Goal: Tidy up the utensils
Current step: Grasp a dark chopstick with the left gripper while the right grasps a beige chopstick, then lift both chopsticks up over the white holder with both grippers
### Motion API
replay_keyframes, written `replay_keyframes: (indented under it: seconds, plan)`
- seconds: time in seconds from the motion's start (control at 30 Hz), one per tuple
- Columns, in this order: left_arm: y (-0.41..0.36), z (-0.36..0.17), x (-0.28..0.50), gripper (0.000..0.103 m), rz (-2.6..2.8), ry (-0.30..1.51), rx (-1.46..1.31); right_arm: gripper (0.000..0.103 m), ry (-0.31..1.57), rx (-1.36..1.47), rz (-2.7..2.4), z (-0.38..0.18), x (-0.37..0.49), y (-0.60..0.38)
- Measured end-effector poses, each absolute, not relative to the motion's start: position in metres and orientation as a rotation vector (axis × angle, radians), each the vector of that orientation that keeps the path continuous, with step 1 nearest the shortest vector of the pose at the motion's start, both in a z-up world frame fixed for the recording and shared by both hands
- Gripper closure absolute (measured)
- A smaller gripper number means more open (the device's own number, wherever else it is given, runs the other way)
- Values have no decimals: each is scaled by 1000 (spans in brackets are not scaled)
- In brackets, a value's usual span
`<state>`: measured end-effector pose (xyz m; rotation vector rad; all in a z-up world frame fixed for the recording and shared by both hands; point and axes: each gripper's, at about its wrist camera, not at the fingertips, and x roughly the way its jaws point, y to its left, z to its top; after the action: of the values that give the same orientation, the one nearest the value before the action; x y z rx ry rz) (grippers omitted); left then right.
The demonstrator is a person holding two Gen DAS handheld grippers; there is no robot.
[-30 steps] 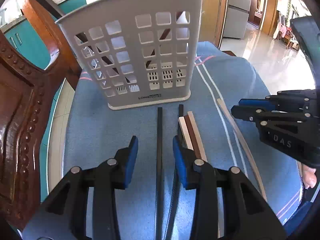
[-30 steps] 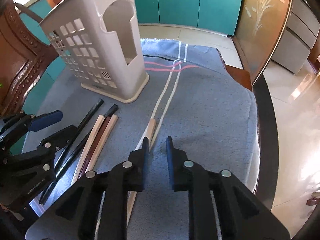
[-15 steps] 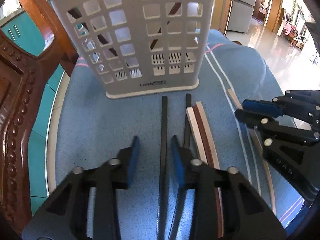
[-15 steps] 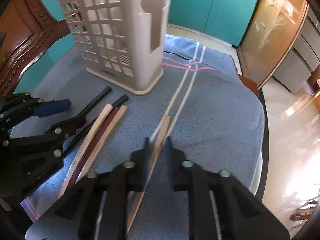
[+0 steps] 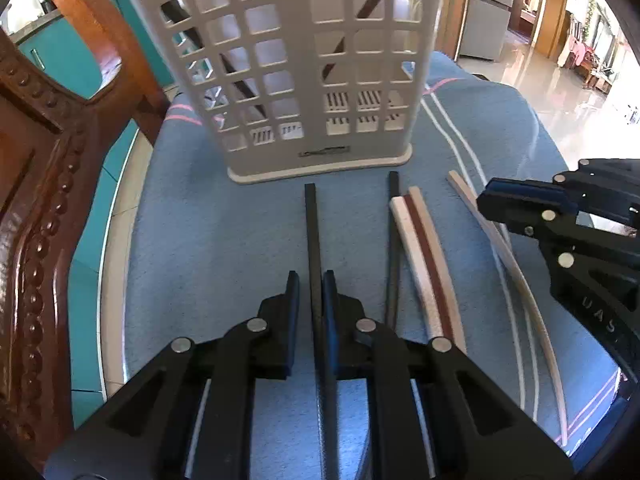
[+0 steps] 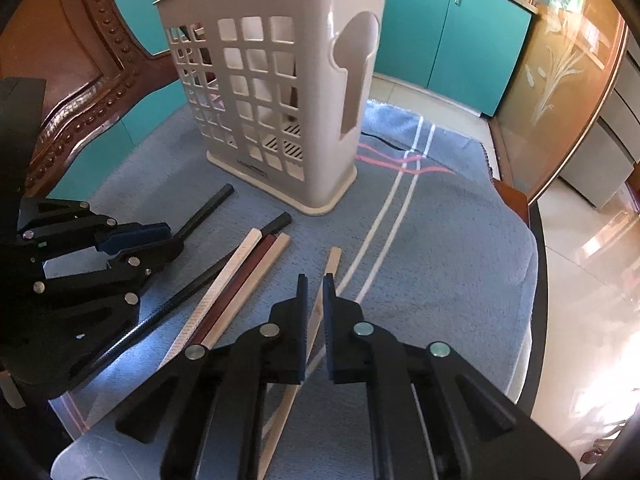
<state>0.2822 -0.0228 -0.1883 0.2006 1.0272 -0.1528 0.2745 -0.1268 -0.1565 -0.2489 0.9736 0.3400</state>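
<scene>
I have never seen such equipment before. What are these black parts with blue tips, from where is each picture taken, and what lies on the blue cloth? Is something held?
No robot is here. A person holds a hand tool with a two-finger claw in each hand, and a wide-angle camera on each tool looks forward along its fingers. One picture comes from the left tool, the other from the right, so each also sees the other tool at its side.

On the blue cloth stands a white basket with square holes; some sticks seem to lean inside it already. In front of it lie chopsticks: two black, then a white, a brown and a pale one side by side.

The left claw is closing on a black chopstick. The right claw is shut on a pale wooden chopstick that lies apart.
</scene>
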Motion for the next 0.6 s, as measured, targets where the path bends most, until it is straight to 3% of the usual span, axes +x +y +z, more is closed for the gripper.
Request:
replay_keyframes:
  seconds: [0.27,0.6]
  plan:
    - [4,-189,292,90,-168,1055,46,94,1017,-187,306,-156,287,-140]
    - [4,-193,307,76,-152,1053,64,94,1036,-201,267,-164,297,-146]
